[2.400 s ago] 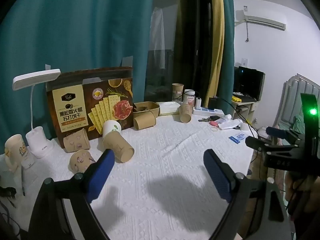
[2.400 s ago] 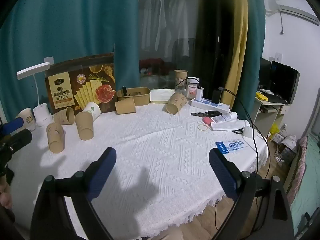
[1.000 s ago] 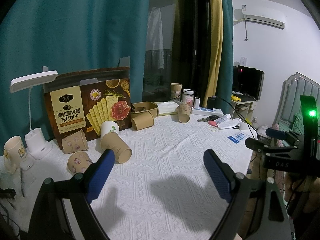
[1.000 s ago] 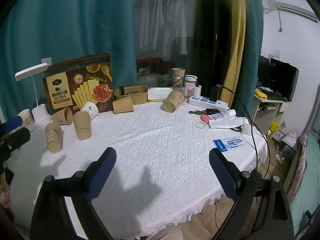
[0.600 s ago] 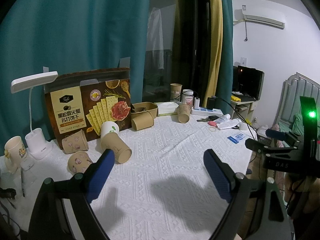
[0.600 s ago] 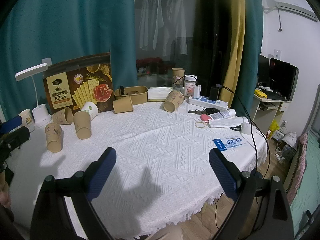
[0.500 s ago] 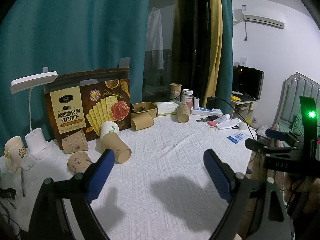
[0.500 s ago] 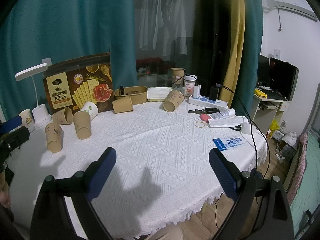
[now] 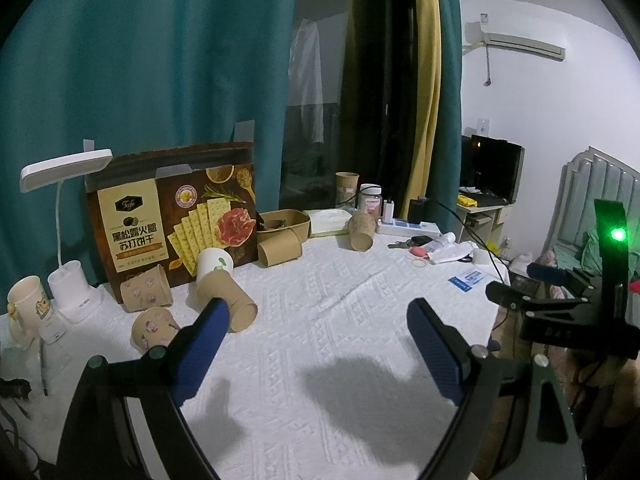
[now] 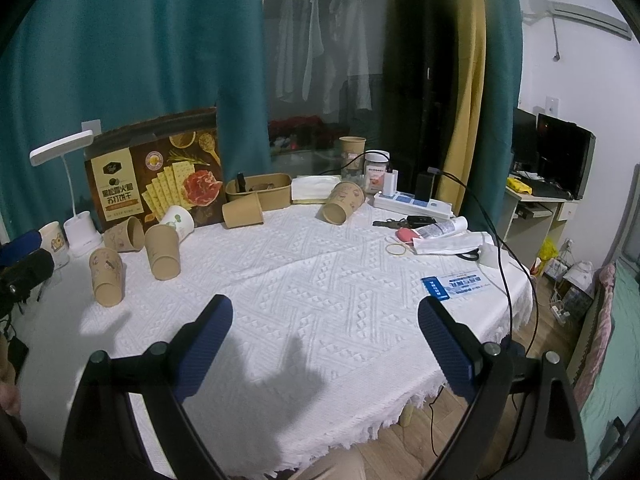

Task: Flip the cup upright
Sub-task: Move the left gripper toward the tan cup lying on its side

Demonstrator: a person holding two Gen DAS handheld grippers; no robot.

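Several paper cups lie on their sides on the white tablecloth [image 10: 320, 280]. At the left, a plain brown cup [image 9: 226, 294] [image 10: 162, 252] lies by two patterned cups [image 9: 154, 326] [image 9: 146, 290] and a white cup [image 9: 214, 262]. Further back lie a brown cup [image 10: 243, 210] and a patterned cup [image 10: 343, 202]. My left gripper [image 9: 316, 354] is open and empty, above the cloth, right of the plain brown cup. My right gripper [image 10: 326, 354] is open and empty above the table's near edge.
A cracker box [image 9: 172, 220], a white desk lamp [image 9: 66, 232] and a mug [image 9: 26, 306] stand at the back left. A brown tray [image 10: 260, 188], an upright cup [image 10: 352, 152], a jar, a power strip [image 10: 412, 204], keys and papers sit at the back right. The table edge drops off at the right.
Both views shifted only slightly over the last seconds; the cups have not moved and both grippers stay open.
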